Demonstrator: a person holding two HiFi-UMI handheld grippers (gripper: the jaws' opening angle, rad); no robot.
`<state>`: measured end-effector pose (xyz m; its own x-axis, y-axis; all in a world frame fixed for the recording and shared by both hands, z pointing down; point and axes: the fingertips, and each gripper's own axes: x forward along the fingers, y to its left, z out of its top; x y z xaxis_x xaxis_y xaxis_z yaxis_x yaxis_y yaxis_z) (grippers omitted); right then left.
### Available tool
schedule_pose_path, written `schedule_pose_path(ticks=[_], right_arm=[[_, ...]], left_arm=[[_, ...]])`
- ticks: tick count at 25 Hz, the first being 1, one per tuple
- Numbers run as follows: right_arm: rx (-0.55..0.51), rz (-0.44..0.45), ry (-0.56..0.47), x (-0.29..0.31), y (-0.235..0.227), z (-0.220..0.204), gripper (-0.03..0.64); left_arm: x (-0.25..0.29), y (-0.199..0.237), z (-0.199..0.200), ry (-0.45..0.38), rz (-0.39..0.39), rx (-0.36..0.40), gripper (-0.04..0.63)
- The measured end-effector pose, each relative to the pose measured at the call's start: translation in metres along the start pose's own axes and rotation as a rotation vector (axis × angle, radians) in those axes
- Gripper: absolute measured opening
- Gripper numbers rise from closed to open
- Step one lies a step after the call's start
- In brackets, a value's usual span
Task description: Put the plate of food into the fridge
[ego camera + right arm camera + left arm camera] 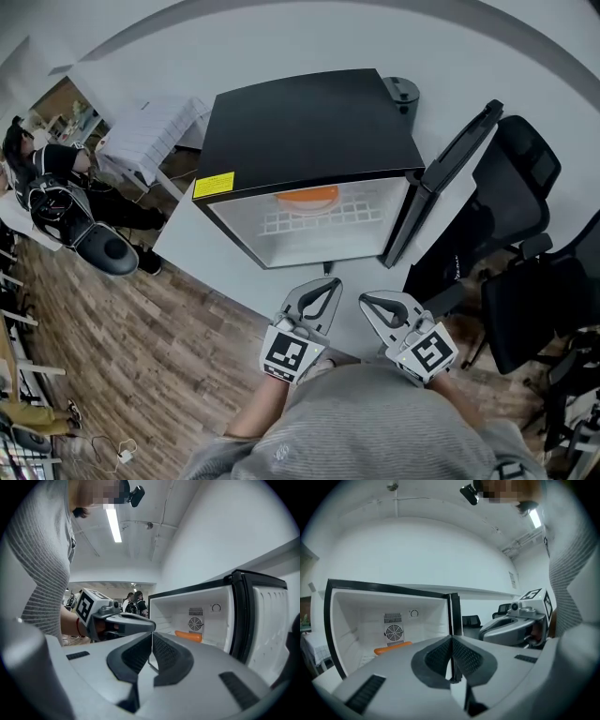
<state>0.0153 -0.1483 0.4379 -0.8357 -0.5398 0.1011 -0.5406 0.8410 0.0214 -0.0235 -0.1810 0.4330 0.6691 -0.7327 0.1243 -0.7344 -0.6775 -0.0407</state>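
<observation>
Fig.: plate of food (307,197) lies inside fridge (309,122). L gripper (328,284) & R gripper (368,301), jaws pressed together, empty, hover before fridge opening. Open door (450,173), fridge's right, nearer R gripper.

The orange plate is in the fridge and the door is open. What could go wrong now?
1. The door stands wide open, so cold air may leak out until it is shut.
2. The plate sits on the wire shelf; a hard slam might make it slide.
3. The left gripper and right gripper are shut, empty and close together, so they might bump when reaching for the door.
</observation>
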Motion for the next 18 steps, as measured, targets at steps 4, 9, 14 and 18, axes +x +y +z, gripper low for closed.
schedule_pose_path(ticks=[4, 9, 14, 18], right_arm=[[0.005, -0.007, -0.008, 0.0, -0.002, 0.001, 0.014], [0.004, -0.004, -0.007, 0.002, -0.002, 0.002, 0.014], [-0.008, 0.009, -0.022, 0.004, -0.001, 0.006, 0.014], [-0.01, 0.008, -0.027, 0.004, -0.002, 0.008, 0.014]], left_arm=[[-0.012, -0.015, 0.009, -0.086, -0.007, -0.027, 0.012], [-0.021, -0.021, 0.022, -0.172, 0.024, -0.074, 0.011], [-0.02, -0.023, 0.029, -0.209, 0.001, -0.125, 0.012], [-0.018, -0.023, 0.025, -0.186, -0.009, -0.123, 0.012]])
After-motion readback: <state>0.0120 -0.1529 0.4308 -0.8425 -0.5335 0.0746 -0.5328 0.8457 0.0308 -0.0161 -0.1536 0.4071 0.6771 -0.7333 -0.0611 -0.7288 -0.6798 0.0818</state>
